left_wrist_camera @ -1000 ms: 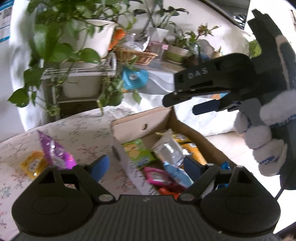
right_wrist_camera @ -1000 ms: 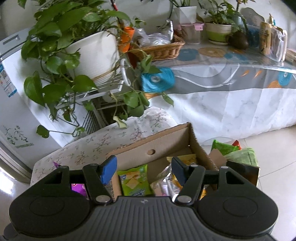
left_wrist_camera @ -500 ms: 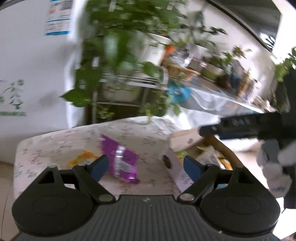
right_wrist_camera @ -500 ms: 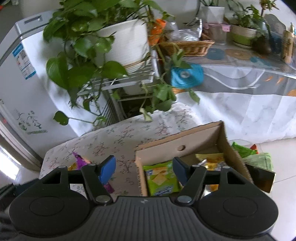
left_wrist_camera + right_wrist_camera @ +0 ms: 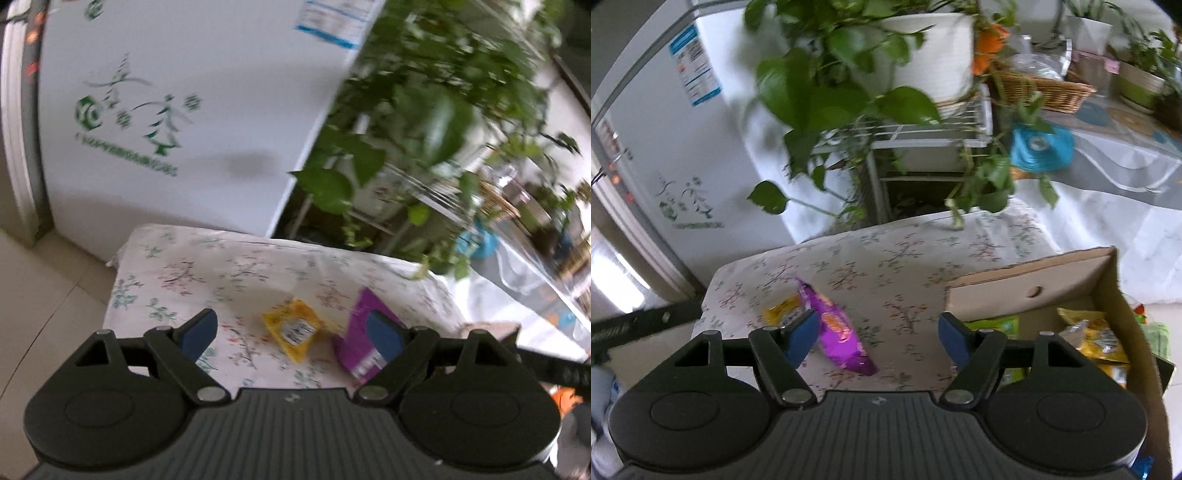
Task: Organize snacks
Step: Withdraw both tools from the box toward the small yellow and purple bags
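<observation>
- Snacks lie in two places: a yellow packet [image 5: 293, 328] and a purple packet [image 5: 837, 330] loose on the flowered bench [image 5: 236, 273], the others already in the cardboard box [image 5: 1030, 280] beside it.
- We judge the loose pair awaits boxing.
- Our left claw [image 5: 290, 334] hangs wide above the yellow packet, tilted down.
- Our right claw [image 5: 877, 330] is also wide and empty; blur hides finer detail.

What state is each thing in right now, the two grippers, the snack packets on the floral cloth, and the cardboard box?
left gripper: open, empty, above the cloth.
right gripper: open, empty.
yellow packet: lying flat on the floral cloth, not held.
purple packet: lying on the cloth beside the yellow one, not held.
cardboard box: open-topped, with several snack packets inside.
</observation>
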Available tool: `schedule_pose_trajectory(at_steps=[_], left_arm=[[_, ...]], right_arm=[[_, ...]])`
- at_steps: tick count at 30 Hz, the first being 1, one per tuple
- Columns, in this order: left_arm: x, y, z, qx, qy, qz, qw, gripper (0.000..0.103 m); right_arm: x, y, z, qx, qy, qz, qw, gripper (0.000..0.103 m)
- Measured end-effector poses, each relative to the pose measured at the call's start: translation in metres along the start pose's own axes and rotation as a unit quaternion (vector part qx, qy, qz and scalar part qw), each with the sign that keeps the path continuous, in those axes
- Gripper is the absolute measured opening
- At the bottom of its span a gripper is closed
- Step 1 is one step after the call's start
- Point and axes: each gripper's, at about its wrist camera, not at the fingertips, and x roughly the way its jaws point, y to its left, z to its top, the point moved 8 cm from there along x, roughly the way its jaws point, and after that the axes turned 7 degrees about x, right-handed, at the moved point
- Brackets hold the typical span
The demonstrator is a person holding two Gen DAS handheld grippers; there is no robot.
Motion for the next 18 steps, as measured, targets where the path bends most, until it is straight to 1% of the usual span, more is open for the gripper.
schedule_pose_trajectory(at_steps=[3, 8, 10, 13, 15, 18], left_arm=[[0.012, 0.011, 0.001, -0.015, 0.009, 0.01, 0.9998, 0.088], [0.035, 0.019, 0.002, -0.049, 0.023, 0.006, 0.9985, 0.088], [0.046, 0.018, 0.002, -0.061, 0.029, 0.002, 0.9977, 0.088], [0.063, 0.012, 0.0, -0.063, 0.043, -0.001, 0.997, 0.088], [0.077, 0.008, -0.004, -0.06, 0.054, -0.005, 0.9967, 0.088], [0.093, 0.003, -0.006, -0.054, 0.062, -0.015, 0.9965, 0.088]], right_arm=[[0.008, 0.013, -0.004, -0.018, 0.009, 0.01, 1.0, 0.08], [0.03, 0.032, -0.012, -0.05, 0.028, 0.011, 0.998, 0.08], [0.04, 0.037, -0.016, -0.059, 0.034, 0.005, 0.998, 0.08], [0.056, 0.041, -0.02, -0.073, 0.04, -0.006, 0.997, 0.08], [0.064, 0.04, -0.021, -0.071, 0.04, -0.018, 0.996, 0.08], [0.073, 0.039, -0.025, -0.072, 0.043, -0.03, 0.996, 0.077]])
